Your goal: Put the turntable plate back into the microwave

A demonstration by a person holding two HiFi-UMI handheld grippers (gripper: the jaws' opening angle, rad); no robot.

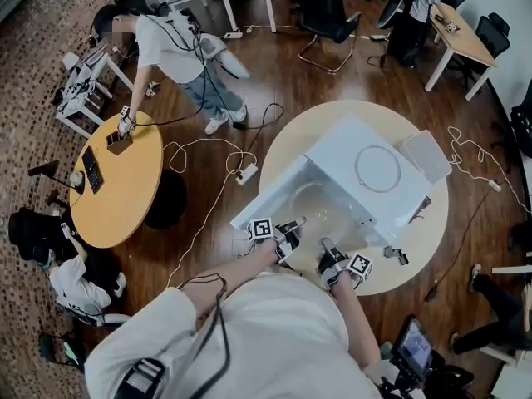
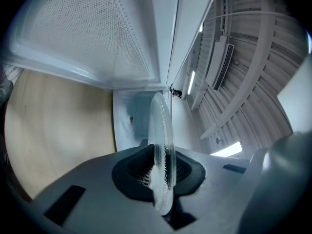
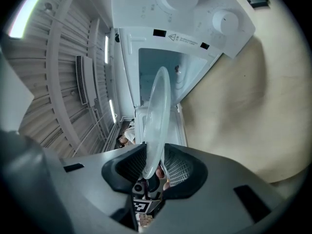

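A white microwave [image 1: 366,169] stands on the round pale table [image 1: 424,239] with its door [image 1: 266,198] swung open to the left. The clear glass turntable plate [image 1: 320,210] hangs in front of the open cavity. My left gripper [image 1: 293,231] is shut on the plate's near rim; in the left gripper view the plate [image 2: 161,140] stands edge-on, pinched between the pads of the left gripper [image 2: 161,172], under the perforated door [image 2: 97,33]. My right gripper [image 1: 328,252] is open: the plate's rim [image 3: 158,106] lies between its jaws [image 3: 157,167] with a gap beside it. The cavity [image 3: 161,67] lies straight ahead.
The control panel with two knobs [image 3: 195,13] flanks the opening. A white box [image 1: 426,155] and a small dark object [image 1: 395,256] lie on my table. A power strip [image 1: 246,173] with cables is on the floor. People work at a yellow round table [image 1: 116,181] to the left.
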